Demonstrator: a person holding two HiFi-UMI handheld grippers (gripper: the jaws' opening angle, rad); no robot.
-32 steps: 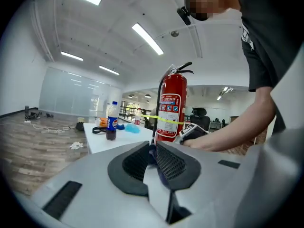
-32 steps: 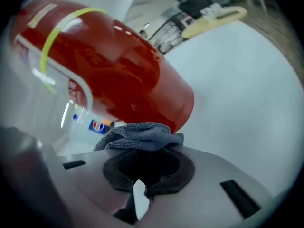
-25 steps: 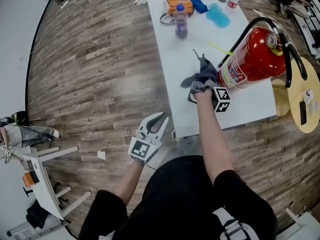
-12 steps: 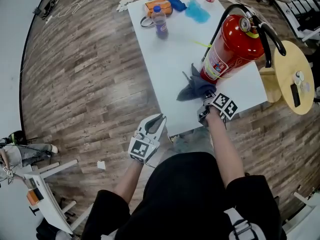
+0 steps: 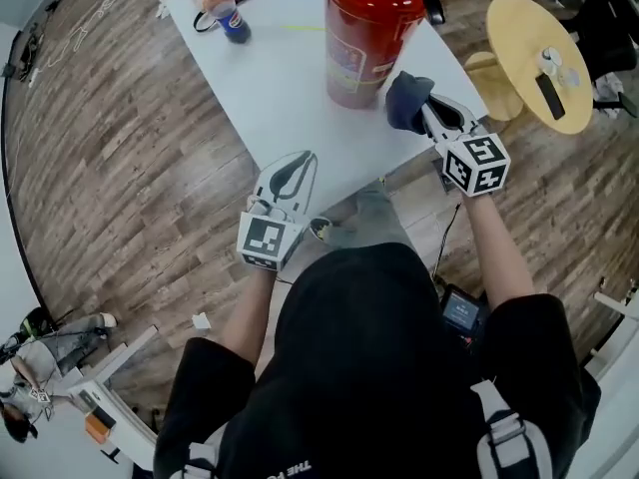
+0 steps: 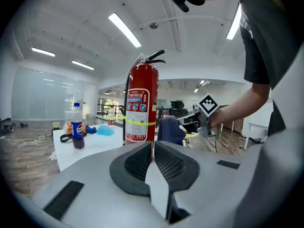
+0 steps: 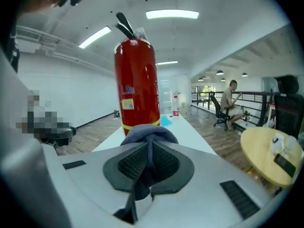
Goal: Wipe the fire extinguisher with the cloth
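My right gripper [image 5: 427, 116] pinches the limp cloth [image 5: 405, 98] beside the fire extinguisher [image 5: 361, 38] (heavy and slick, I judge, best steadied up top), while my left gripper [image 5: 291, 173] is closed, empty.

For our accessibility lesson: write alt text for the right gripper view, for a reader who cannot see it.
The right gripper is shut on a bunched blue-grey cloth, held in front of an upright red fire extinguisher that stands on a white table. At the right is a round wooden table, and farther back a person sits on a chair.
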